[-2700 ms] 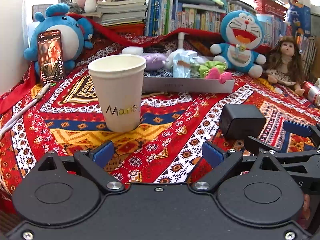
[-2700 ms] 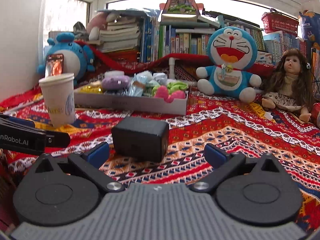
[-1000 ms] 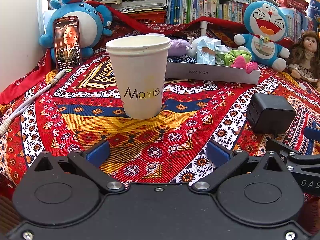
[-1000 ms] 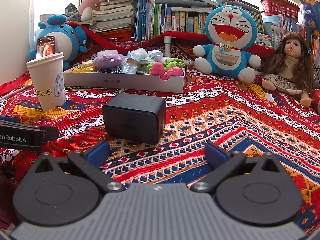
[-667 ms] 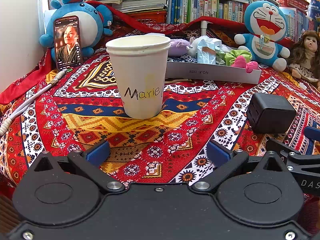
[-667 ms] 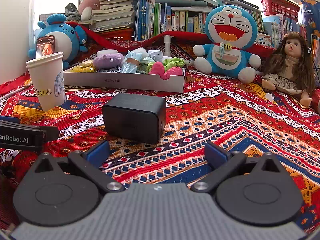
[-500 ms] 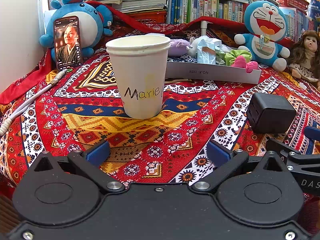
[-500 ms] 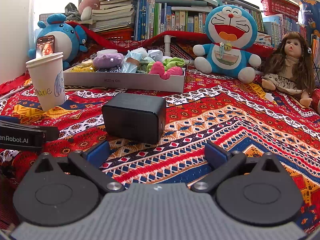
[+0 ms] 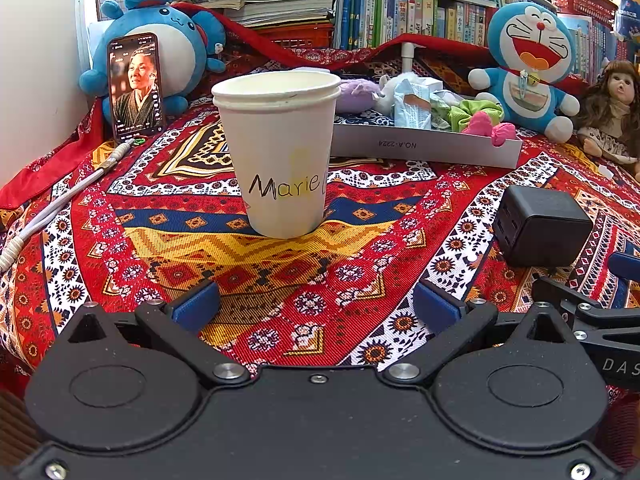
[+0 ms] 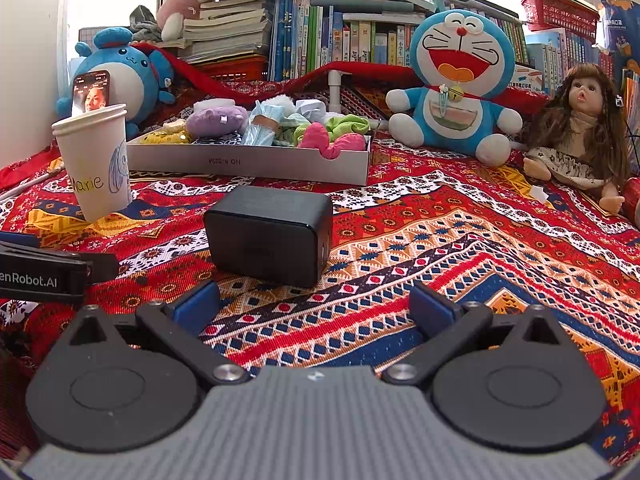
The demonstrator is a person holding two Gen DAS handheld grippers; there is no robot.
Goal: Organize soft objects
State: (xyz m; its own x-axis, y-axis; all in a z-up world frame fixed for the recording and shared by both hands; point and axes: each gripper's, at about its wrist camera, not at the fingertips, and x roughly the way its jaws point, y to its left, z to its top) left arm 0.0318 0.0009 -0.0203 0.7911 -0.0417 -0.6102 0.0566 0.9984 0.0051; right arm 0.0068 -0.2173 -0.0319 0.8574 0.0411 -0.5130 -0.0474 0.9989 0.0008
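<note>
A shallow white box (image 10: pixel 256 164) (image 9: pixel 424 148) on the patterned cloth holds several soft items: a purple plush (image 10: pixel 216 120), a pink scrunchie (image 10: pixel 332 142) (image 9: pixel 486 128), a green scrunchie (image 10: pixel 348 122) and a wrapped blue mask (image 10: pixel 260 124). My left gripper (image 9: pixel 316 306) hovers open just in front of a white paper cup (image 9: pixel 280 152) marked "Marie". In the right wrist view my right gripper (image 10: pixel 316 306) is open with nothing between its fingers, a black cube (image 10: pixel 272 232) lying just ahead of it.
A round blue plush (image 9: pixel 168 44) props up a phone (image 9: pixel 136 86) at the far left, its cable (image 9: pixel 52 204) trailing forward. A Doraemon plush (image 10: pixel 456 80) and a doll (image 10: pixel 580 128) sit at the right. Books (image 10: pixel 320 36) line the back.
Over the first seconds both grippers shifted and the cup and black cube came closer. In the last second nothing has visibly moved.
</note>
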